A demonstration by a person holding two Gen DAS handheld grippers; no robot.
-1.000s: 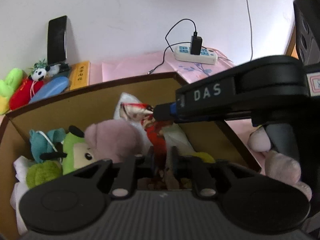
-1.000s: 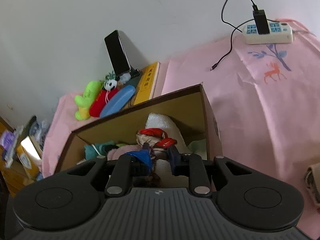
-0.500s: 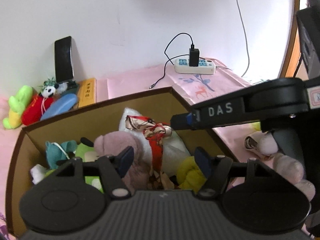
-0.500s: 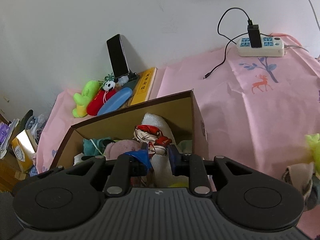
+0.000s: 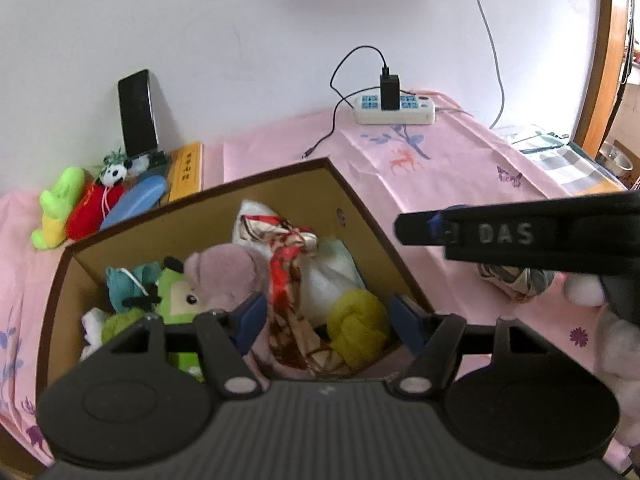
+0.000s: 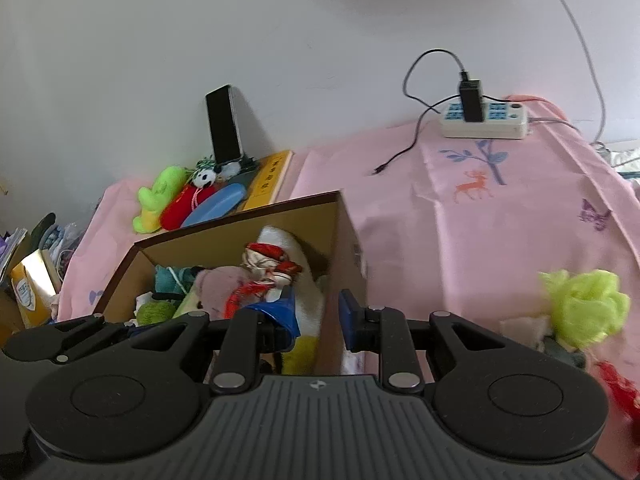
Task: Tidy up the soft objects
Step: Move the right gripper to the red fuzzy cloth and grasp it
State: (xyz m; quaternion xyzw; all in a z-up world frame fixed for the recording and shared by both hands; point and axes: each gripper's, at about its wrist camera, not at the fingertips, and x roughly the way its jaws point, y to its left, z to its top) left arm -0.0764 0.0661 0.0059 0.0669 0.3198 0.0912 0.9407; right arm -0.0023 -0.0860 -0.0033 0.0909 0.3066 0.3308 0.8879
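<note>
A brown cardboard box (image 5: 348, 192) (image 6: 344, 240) on the pink cloth holds soft things: a red patterned scarf (image 5: 286, 268) (image 6: 268, 264), a pink plush (image 5: 224, 272), a green plush (image 5: 176, 300), a yellow knot (image 5: 356, 328) and a white cloth (image 5: 324, 280). My left gripper (image 5: 324, 316) is open above the box's near side, empty. My right gripper (image 6: 316, 312) is open and empty over the box's right wall; it also shows in the left wrist view (image 5: 520, 236). A lime-yellow soft thing (image 6: 580, 304) lies on the cloth at right.
A grey rolled cloth (image 5: 516, 280) and a pale plush (image 5: 616, 344) lie right of the box. Toys (image 5: 60, 208), a blue case (image 5: 136, 200), a yellow book (image 5: 186, 172) and a phone (image 5: 138, 112) stand at the back left. A power strip (image 5: 394, 110) lies at the back.
Both grippers have opened, let go of the scarf and drawn back from the box. The scarf now lies in the box. My right gripper has moved right.
</note>
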